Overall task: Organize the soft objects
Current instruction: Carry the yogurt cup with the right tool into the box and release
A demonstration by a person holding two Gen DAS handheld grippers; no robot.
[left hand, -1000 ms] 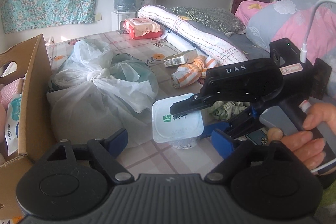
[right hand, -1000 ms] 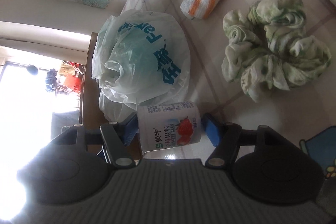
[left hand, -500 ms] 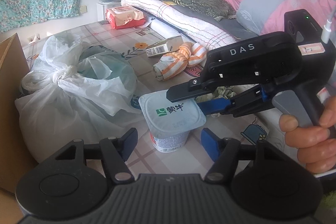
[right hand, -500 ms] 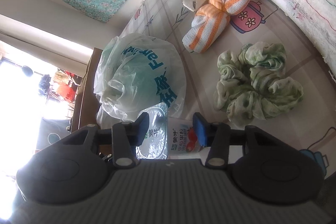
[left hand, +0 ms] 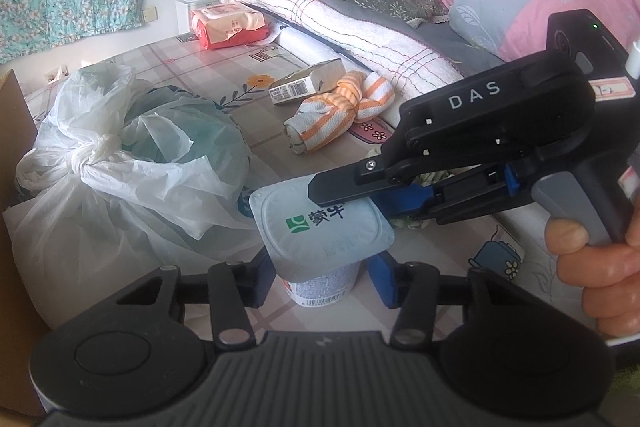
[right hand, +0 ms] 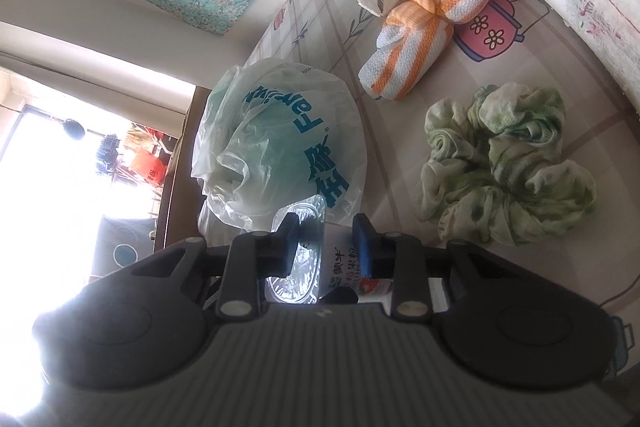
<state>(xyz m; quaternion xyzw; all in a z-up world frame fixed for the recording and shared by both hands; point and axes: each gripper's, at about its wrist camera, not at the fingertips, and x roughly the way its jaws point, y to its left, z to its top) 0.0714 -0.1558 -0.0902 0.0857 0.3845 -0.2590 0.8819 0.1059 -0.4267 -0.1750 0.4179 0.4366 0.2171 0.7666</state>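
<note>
A white yogurt cup (left hand: pixel 320 227) with a foil lid stands on the patterned tabletop (left hand: pixel 224 99). My left gripper (left hand: pixel 322 279) straddles the cup's body; its jaws are closing, with a small gap showing at the right pad. My right gripper (left hand: pixel 348 197) comes in from the right, held by a hand (left hand: pixel 600 267). Its jaws are closing with the cup's top (right hand: pixel 316 259) between them (right hand: pixel 326 243): one finger over the lid, the blue pad on the cup's side. An orange-striped knotted towel (left hand: pixel 340 107) (right hand: pixel 432 15) and a crumpled green cloth (right hand: pixel 504 167) lie beyond.
A tied white plastic bag (left hand: pixel 132 155) (right hand: pixel 280 147) sits just left of the cup, with a cardboard box (left hand: pixel 16 131) beyond it. Behind lie a small carton (left hand: pixel 308 83), a red tissue pack (left hand: pixel 228 27) and a rolled blanket (left hand: pixel 340 23) along the bed.
Both grippers have narrowed around the yogurt cup. The left one has moved in so that the cup sits between its fingers. The right one has shifted up to the cup's lid.
</note>
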